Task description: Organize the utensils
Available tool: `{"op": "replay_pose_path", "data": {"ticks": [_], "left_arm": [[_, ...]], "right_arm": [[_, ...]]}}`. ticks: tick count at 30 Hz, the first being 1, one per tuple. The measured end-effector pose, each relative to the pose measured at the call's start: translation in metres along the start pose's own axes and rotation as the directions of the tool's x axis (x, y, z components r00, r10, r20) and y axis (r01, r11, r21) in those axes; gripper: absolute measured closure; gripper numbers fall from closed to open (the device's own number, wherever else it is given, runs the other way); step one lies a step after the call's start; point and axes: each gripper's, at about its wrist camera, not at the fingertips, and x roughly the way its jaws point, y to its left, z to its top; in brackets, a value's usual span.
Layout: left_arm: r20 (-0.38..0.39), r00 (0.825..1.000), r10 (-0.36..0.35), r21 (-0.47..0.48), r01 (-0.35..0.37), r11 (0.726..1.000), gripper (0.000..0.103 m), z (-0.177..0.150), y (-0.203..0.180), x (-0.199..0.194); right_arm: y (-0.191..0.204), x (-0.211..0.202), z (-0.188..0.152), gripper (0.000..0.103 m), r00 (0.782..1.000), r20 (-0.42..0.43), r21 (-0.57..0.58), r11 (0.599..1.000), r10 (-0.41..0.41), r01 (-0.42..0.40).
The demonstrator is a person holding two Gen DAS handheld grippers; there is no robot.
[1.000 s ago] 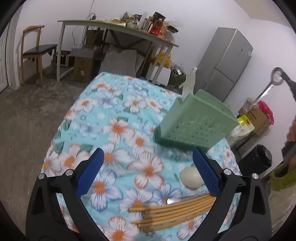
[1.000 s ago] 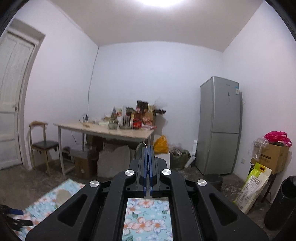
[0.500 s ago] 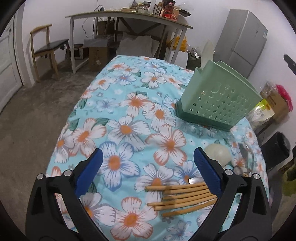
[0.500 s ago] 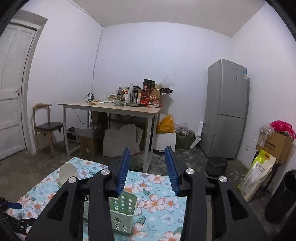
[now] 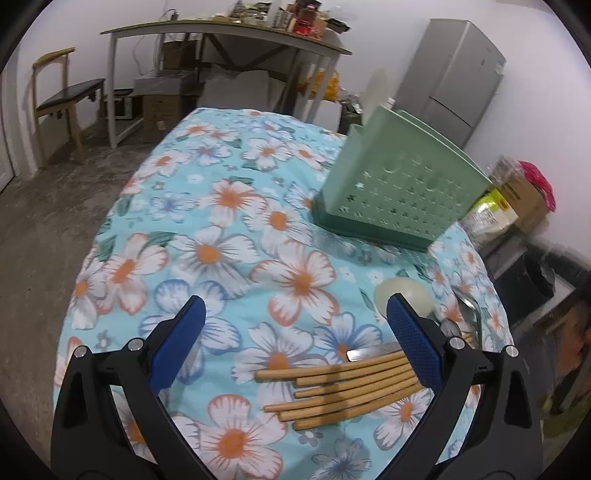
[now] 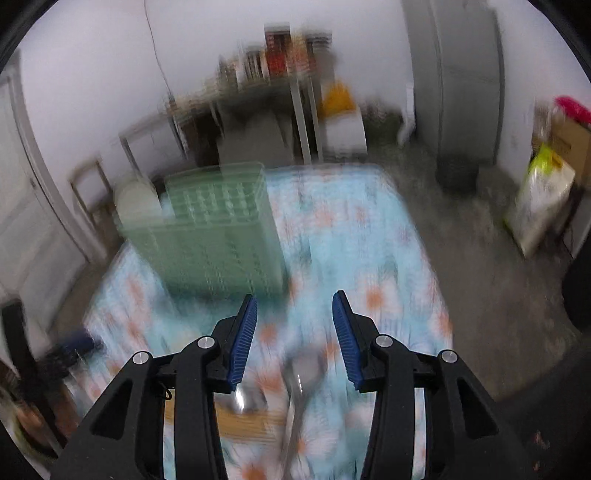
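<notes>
Several wooden chopsticks lie on the floral tablecloth, with a knife tip just behind them. My left gripper hovers open over the cloth, its right finger above the chopsticks' far ends. A pale round spoon and metal spoons lie to the right. The green perforated utensil holder stands further back. In the blurred right wrist view, my right gripper points down at the table, its jaws opening with nothing between them. A metal spoon and the chopsticks lie below it, the holder ahead on the left.
A white plate stands behind the holder. Beyond the table are a cluttered desk, a chair, a grey fridge and boxes and bags on the floor. The cloth's edge drops off on the left.
My right gripper went from shut on a thin metal piece held high to jaws apart, and it swung down toward the table. The left view tipped slightly lower over the chopsticks.
</notes>
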Motion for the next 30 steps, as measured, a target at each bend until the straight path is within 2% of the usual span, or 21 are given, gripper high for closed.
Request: {"op": "replay_pose_path", "data": {"ticks": [1,3,8,11,16,18,21,24,30], "left_arm": [[-0.003,1.0,-0.014,0.004,0.014,1.0,0.008,-0.001,-0.001,0.001],[-0.01,0.999,-0.03,0.005,0.03,1.0,0.008,-0.002,-0.002,0.001],[0.003,1.0,-0.019,0.023,0.019,1.0,0.008,-0.005,-0.004,-0.007],[0.012,1.0,-0.019,0.011,0.019,1.0,0.008,-0.005,-0.002,-0.012],[0.003,1.0,-0.013,0.019,0.013,1.0,0.008,-0.004,-0.002,-0.01],[-0.002,1.0,-0.017,0.023,0.017,1.0,0.008,-0.003,-0.003,-0.009],[-0.004,1.0,-0.022,0.027,0.022,0.999,0.008,-0.002,-0.006,-0.009],[-0.005,1.0,-0.027,0.029,0.028,0.999,0.008,-0.004,-0.01,-0.011],[-0.016,1.0,-0.027,0.03,0.027,0.999,0.008,-0.01,-0.016,-0.014]], "right_arm": [[0.004,0.013,-0.013,0.061,0.998,-0.054,-0.027,1.0,-0.016,0.015],[0.013,0.03,-0.022,0.061,0.994,-0.104,-0.062,0.998,-0.036,0.029],[0.02,0.077,-0.03,0.061,0.973,-0.184,-0.167,0.98,-0.138,0.108],[0.017,0.093,-0.032,0.061,0.963,-0.24,-0.166,0.982,-0.126,0.088],[0.014,0.092,-0.034,0.068,0.958,-0.251,-0.203,0.976,-0.135,0.084],[0.01,0.086,-0.032,0.08,0.962,-0.238,-0.191,0.978,-0.131,0.086],[-0.002,0.071,-0.03,0.092,0.969,-0.213,-0.149,0.984,-0.127,0.097],[-0.014,0.067,-0.031,0.097,0.971,-0.205,-0.114,0.988,-0.122,0.1],[-0.028,0.063,-0.033,0.099,0.983,-0.171,-0.057,0.997,-0.068,0.06]]}}
